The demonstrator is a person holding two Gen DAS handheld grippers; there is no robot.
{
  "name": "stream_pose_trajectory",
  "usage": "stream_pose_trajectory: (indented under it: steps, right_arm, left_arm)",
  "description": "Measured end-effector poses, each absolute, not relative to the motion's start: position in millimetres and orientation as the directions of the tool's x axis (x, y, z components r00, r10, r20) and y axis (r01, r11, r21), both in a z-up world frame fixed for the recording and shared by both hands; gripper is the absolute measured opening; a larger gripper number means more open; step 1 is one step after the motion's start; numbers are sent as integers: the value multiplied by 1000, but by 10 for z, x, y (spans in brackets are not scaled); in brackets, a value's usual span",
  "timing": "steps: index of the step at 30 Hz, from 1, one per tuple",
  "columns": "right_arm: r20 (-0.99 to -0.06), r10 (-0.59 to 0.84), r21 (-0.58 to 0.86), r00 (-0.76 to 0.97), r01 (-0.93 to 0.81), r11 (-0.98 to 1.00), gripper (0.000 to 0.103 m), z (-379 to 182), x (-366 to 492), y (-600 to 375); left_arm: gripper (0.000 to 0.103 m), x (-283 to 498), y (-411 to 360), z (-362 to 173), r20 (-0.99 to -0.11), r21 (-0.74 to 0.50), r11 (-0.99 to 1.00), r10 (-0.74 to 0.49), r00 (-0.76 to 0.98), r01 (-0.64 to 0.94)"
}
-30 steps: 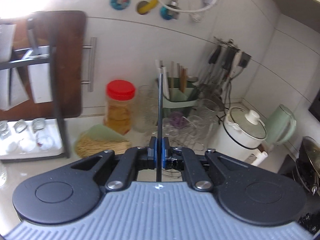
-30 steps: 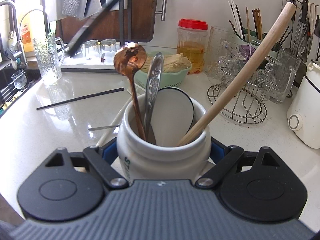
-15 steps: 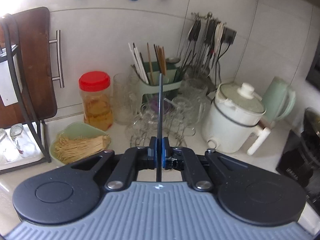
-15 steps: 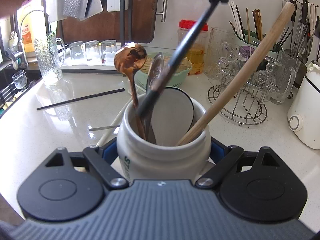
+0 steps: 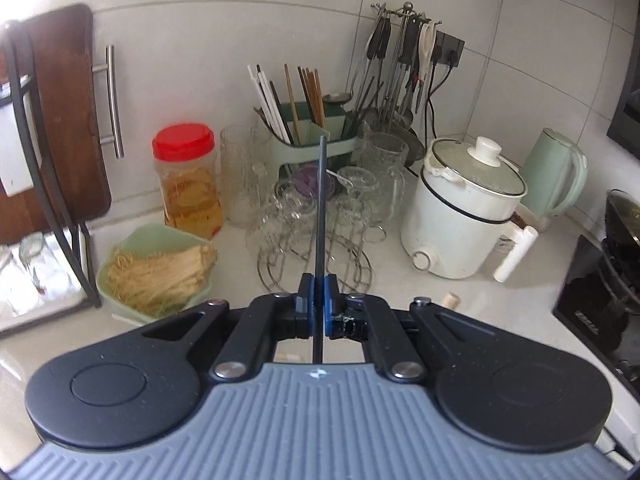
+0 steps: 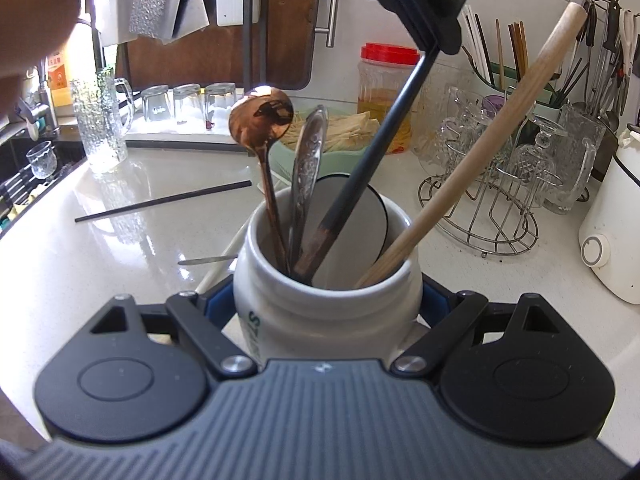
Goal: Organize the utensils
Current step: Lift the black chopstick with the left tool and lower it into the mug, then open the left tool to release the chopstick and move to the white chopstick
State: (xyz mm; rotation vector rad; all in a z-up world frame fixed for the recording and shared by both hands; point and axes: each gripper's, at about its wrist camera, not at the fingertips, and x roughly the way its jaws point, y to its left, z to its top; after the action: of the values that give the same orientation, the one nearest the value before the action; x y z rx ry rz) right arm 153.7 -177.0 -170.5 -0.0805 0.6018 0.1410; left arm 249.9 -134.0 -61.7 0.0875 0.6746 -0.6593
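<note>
- Step in hand: lowering a black chopstick (image 6: 376, 148) into the jar (image 6: 326, 312).
- Left claw (image 5: 317, 300) clamped tight on the chopstick, pads pinching its shaft; stick running straight out ahead between the pads and on below them.
- Seen from the right wrist: left claw (image 6: 436, 40) up above and beyond the jar, chopstick slanting down from it, tip already inside the mouth, beside the copper spoon (image 6: 262, 118) and the silver spoon (image 6: 308, 152).
- Right claw (image 6: 326, 304) clamped round the jar, one pad on each flank, jar straight ahead between them, standing on the counter (image 6: 80, 280).
- Wooden stick (image 6: 492, 128) leaning out of the jar toward the right.
- Second black chopstick (image 6: 164, 200) lying flat on the counter, ahead and left of the right claw, well apart from the jar.
- Next move, by judgement: open the left pads to drop the stick in, keep the jar steadied, then lift clear without knocking the spoons.
- After that, likely the chopstick on the counter.
</note>
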Motion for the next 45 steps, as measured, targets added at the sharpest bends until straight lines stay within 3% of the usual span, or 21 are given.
stream_pose_trajectory:
  steps: [19,27,35,40,45]
  right_arm:
    - [-558,112,-35,822,-158,987,92,-1714,1525,-1776]
    - [-557,112,-37,823,-159,987,92,-1712,1528,-1775]
    - [-557,113,-36,823,-160,987,92,-1708,1526,-1777]
    - [-556,113,-36,824,-159,987,92,-1706,1527,-1775]
    - [-554,115,-38,824,-162,986,92,-1707,1524,-1775]
  left_arm:
    - [5,2171,-1218,-748,-731,-112,748,-508,455,655]
    - [6,2132,-1270,-798,-743,-92,738,-498,447,668]
    - [6,2128,-1185,-682,-724,-165,739,-540,428,653]
    - [26,2049,-1038,-583,-696,-188,762,-549,463,620]
    - [31,2005,-759,-507,-676,-201,809,-523,520,553]
